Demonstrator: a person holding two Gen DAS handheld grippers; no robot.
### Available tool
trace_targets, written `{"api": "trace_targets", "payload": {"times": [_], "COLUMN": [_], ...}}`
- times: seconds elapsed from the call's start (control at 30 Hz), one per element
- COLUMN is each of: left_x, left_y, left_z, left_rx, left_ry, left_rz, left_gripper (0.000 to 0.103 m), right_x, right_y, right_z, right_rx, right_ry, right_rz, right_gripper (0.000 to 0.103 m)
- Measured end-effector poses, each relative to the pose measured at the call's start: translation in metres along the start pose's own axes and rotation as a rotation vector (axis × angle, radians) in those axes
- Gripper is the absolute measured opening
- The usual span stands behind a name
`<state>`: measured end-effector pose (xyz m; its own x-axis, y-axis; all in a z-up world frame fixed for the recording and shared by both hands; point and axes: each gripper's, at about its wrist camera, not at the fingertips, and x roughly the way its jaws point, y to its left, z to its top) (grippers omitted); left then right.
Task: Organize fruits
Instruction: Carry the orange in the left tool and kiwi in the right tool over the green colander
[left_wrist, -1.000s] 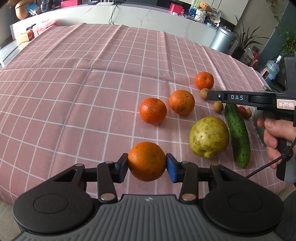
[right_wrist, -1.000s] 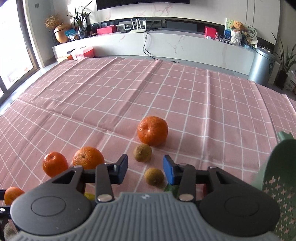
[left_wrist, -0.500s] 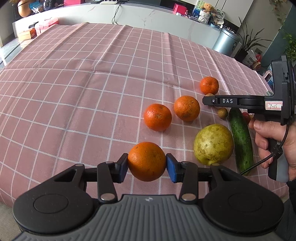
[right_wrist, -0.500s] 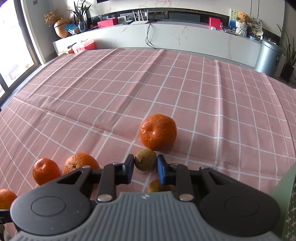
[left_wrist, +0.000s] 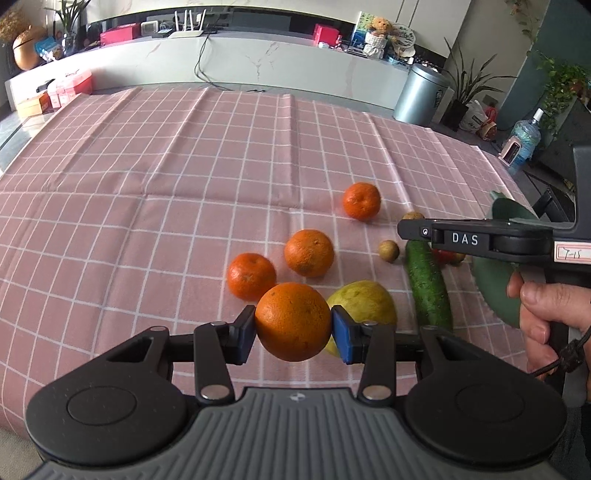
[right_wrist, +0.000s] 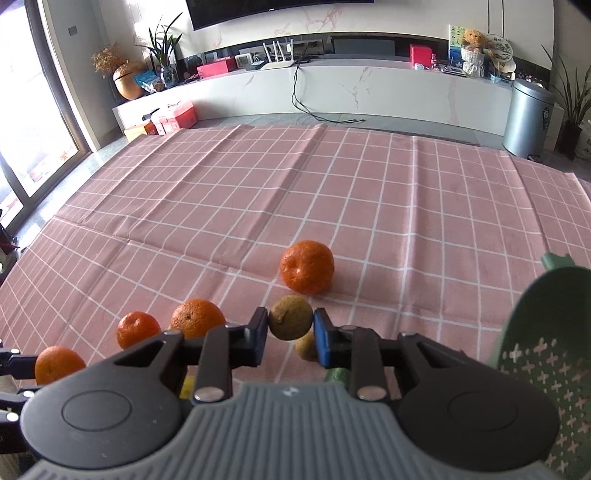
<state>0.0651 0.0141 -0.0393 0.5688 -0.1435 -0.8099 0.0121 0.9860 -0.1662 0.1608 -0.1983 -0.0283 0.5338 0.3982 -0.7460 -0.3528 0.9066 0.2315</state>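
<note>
My left gripper (left_wrist: 293, 330) is shut on an orange (left_wrist: 293, 321) and holds it above the pink checked cloth (left_wrist: 147, 206). Three more oranges (left_wrist: 309, 252) lie on the cloth beyond it, with a yellow-green pear (left_wrist: 365, 301) and a cucumber (left_wrist: 427, 284) to the right. My right gripper (right_wrist: 290, 326) is shut on a small brown round fruit (right_wrist: 290, 322), lifted just off the cloth. A second small brown fruit (right_wrist: 306, 346) lies under it. An orange (right_wrist: 306, 266) sits just beyond. The right gripper also shows in the left wrist view (left_wrist: 410, 226).
A green perforated basket (right_wrist: 546, 347) stands at the right edge, also seen behind the right gripper in the left wrist view (left_wrist: 496, 291). A small red fruit (left_wrist: 443, 256) lies beside the cucumber. The table's far edge faces a white counter and a metal bin (left_wrist: 421, 94).
My right gripper closed on the small brown fruit and lifted it. My left gripper, still holding its orange, moved forward and right toward the pear.
</note>
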Motion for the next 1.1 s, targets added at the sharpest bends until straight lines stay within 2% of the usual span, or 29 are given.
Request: {"api": "trace_targets", "payload": {"times": [0.3, 0.53, 0.63, 0.73, 0.87, 1.0, 1.1], "left_x": [0.014, 0.036, 0.052, 0.071, 0.09, 0.115, 0.131], "left_y": [-0.088, -0.167, -0.195, -0.212, -0.236, -0.261, -0.272], "left_z": [0.017, 0.034, 0.04, 0.045, 0.051, 0.049, 0.044], "left_rx": [0.201, 0.49, 0.619, 0.694, 0.815, 1.018, 1.173], "left_ry": [0.022, 0.034, 0.034, 0.064, 0.096, 0.153, 0.217], "left_rz": [-0.114, -0.279, -0.301, -0.297, -0.325, -0.318, -0.359], "left_gripper": [0.049, 0.049, 0.049, 0.049, 0.049, 0.049, 0.049], "right_x": [-0.071, -0.109, -0.113, -0.111, -0.103, -0.088, -0.076], "right_y": [-0.056, -0.122, -0.144, -0.164, -0.177, -0.18, -0.18], "right_z": [-0.029, -0.038, -0.041, -0.044, -0.046, -0.049, -0.05], "right_rx": [0.063, 0.097, 0.067, 0.043, -0.005, -0.081, -0.147], "right_ry": [-0.03, -0.038, -0.013, 0.004, 0.03, 0.071, 0.12], "right_rz": [-0.058, -0.093, -0.129, -0.174, -0.157, -0.115, -0.06], "right_gripper": [0.023, 0.023, 0.023, 0.023, 0.023, 0.023, 0.023]}}
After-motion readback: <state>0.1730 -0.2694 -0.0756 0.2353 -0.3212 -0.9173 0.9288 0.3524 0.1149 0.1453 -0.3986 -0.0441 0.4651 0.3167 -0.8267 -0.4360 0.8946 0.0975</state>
